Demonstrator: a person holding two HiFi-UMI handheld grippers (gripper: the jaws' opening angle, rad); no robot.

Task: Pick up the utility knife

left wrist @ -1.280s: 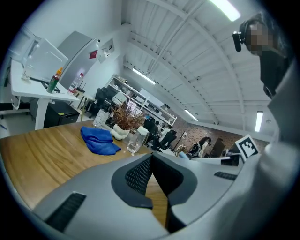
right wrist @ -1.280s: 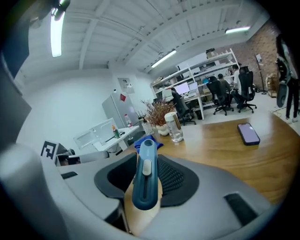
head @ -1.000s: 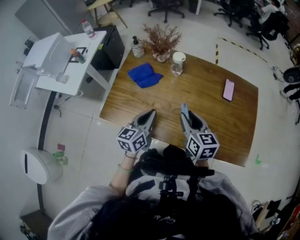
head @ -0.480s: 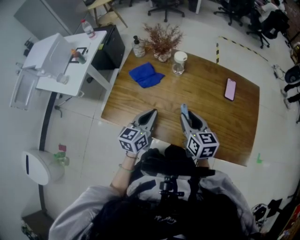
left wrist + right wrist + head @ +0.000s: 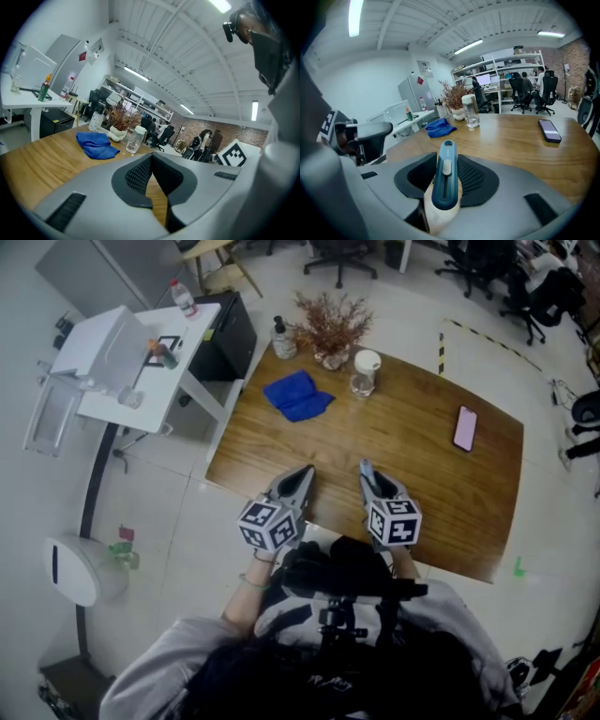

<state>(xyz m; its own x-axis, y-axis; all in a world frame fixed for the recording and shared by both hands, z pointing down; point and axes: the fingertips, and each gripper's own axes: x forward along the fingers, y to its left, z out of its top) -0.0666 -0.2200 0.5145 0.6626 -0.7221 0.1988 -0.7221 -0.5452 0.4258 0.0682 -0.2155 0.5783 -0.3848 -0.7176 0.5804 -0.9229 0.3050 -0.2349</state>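
Right gripper (image 5: pixel 366 469) has dipped toward the table (image 5: pixel 427 474), clamped on the knife (image 5: pixel 444 183); left gripper (image 5: pixel 305 470) is closed, empty.

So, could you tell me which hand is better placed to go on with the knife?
Right. The right tongs already grip the knife, above the near edge of the table. The left tongs are shut with nothing in them, so they would probably need a handover first.
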